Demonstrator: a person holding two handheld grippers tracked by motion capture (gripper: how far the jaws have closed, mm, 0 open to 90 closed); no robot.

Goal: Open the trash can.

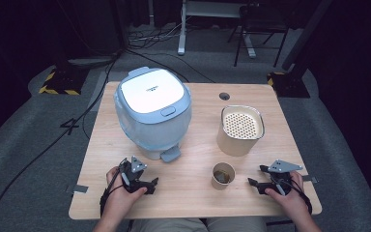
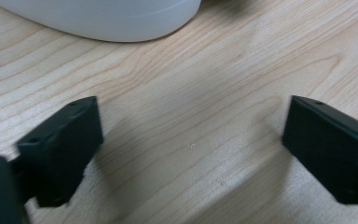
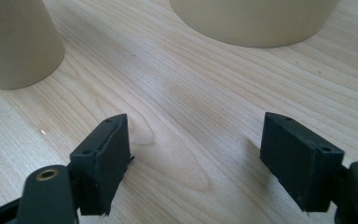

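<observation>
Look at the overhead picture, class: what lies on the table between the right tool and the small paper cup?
Nothing: in the high view, bare wooden table separates the right tool from the small paper cup.

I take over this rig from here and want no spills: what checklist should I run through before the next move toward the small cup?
1. Left gripper jaws open, nothing between them: ok.
2. Right gripper jaws open, nothing between them: ok.
3. Small cup upright on the table: ok.
4. Bare table between right gripper and cup: ok.
5. Blue cooker lid shut: ok.
6. What the cup holds: cannot tell.
</observation>
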